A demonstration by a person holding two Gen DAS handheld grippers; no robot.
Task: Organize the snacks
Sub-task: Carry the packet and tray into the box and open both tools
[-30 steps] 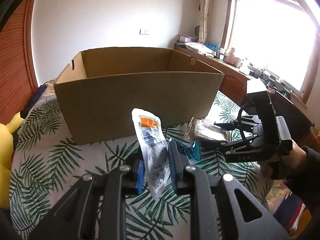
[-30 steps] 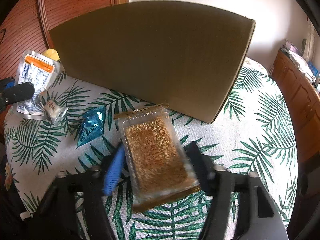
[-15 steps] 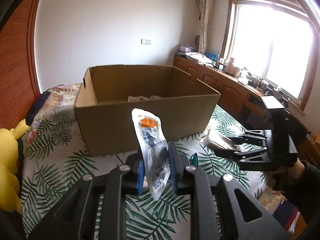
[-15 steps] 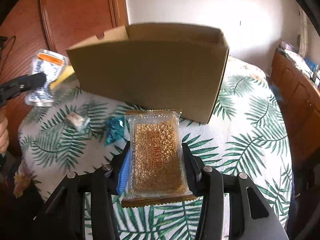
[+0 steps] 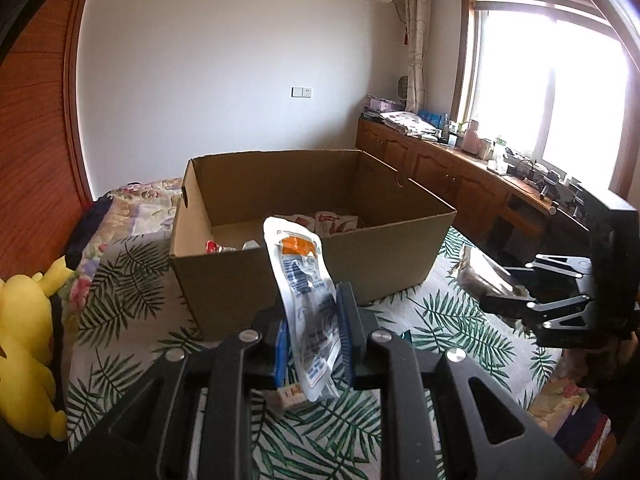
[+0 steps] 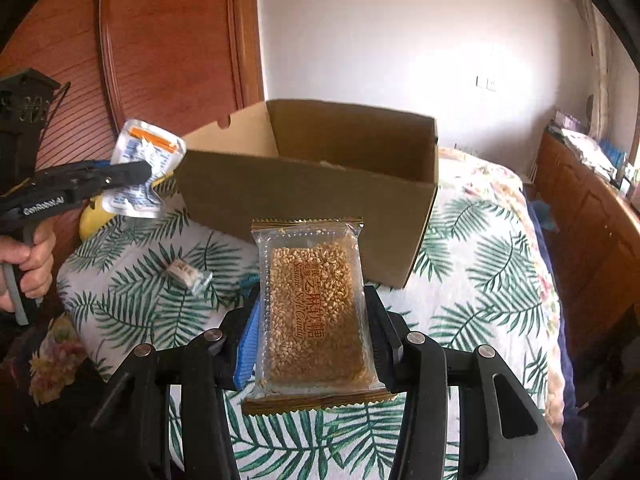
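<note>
Far left there was a yellow plush toy [image 5: 24, 344] on the bed's palm-leaf bedspread [image 5: 132, 288]. Our left gripper [image 5: 312, 340] had its jaws clamped on a white pouch with an orange label [image 5: 302, 280], held upright in front of the open cardboard box [image 5: 304, 216], which already had a few packets inside. Over on the right, our right gripper [image 6: 310, 328] had its jaws pinching a sesame soft candy pack [image 6: 314, 308] above the bedspread, just short of the box. A small wrapped candy [image 6: 186, 272] lay loose on the bedspread.
</note>
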